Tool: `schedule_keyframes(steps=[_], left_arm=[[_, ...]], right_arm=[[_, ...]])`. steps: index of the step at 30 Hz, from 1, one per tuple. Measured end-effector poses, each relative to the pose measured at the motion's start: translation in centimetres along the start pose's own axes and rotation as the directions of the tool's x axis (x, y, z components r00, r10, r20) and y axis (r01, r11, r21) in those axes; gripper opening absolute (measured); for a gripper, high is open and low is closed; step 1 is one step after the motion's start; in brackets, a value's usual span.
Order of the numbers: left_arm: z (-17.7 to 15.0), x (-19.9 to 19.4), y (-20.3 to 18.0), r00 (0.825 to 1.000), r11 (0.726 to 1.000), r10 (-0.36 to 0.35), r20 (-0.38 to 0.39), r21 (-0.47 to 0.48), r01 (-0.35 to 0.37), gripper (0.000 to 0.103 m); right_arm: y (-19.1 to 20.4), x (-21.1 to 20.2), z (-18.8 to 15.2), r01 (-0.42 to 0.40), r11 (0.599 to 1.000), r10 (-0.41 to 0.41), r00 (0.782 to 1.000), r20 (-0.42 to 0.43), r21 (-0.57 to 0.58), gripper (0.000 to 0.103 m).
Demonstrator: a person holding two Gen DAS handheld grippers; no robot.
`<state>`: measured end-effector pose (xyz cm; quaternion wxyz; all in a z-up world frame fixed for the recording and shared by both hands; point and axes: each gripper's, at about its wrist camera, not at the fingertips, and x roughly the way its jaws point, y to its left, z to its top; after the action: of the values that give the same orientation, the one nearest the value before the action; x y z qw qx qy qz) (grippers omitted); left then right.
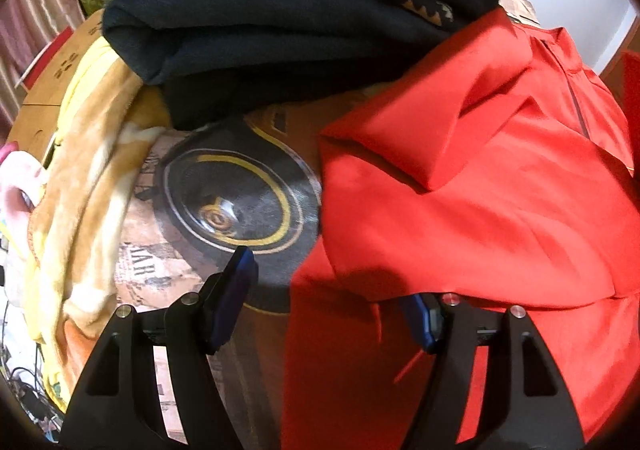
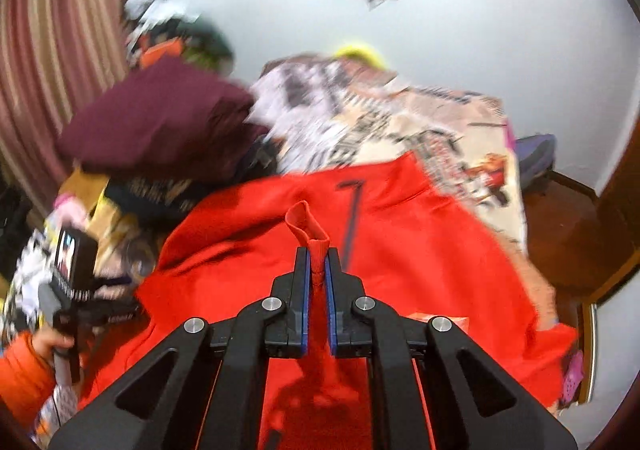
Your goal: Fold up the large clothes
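Right gripper (image 2: 317, 250) fingers (image 2: 301, 270) are pinched tight on a ribbed cuff of the red garment (image 2: 420, 250), which is lifted off the spread body below. Left gripper (image 1: 328, 302) fingers (image 1: 236, 282) stand wide with nothing clamped, one over the printed cover (image 1: 240, 186), the other at the red cloth's edge. Beyond lie folded dark clothes (image 1: 260, 34) and a yellow blanket (image 1: 80, 170).
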<state>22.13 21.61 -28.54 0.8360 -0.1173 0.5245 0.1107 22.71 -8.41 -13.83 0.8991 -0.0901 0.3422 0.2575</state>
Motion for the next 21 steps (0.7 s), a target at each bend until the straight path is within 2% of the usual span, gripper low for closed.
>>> schedule_keyframes(steps=[4, 9, 12, 17, 21], left_arm=[[0.7, -0.4, 1.1, 1.0, 1.0, 0.021, 0.015, -0.022, -0.02, 0.068], [0.8, -1.2, 1.7, 0.997, 0.997, 0.063, 0.044, -0.051, -0.061, 0.068], [0.6, -1.4, 2.4, 0.995, 0.994, 0.084, 0.058, -0.071, -0.08, 0.071], [0.0, -1.2, 3.0, 0.995, 0.992, 0.09, 0.041, -0.095, -0.086, 0.071], [-0.7, 0.1, 2.0, 0.994, 0.991, 0.107, 0.023, -0.083, -0.105, 0.072]], right_arm=[[-3.7, -2.9, 1.2, 0.06, 0.994, -0.068, 0.994, 0.085, 0.087, 0.006], [-7.7, -5.3, 1.0, 0.13, 0.975, -0.153, 0.981, 0.119, 0.18, 0.006], [-9.5, -6.0, -0.2, 0.15, 0.962, -0.178, 0.978, 0.106, 0.229, 0.006], [-11.1, -5.2, -4.2, 0.155, 0.948, -0.167, 0.986, 0.016, 0.279, 0.006], [-12.0, -5.0, -7.3, 0.152, 0.936, -0.143, 0.988, -0.05, 0.317, 0.006]])
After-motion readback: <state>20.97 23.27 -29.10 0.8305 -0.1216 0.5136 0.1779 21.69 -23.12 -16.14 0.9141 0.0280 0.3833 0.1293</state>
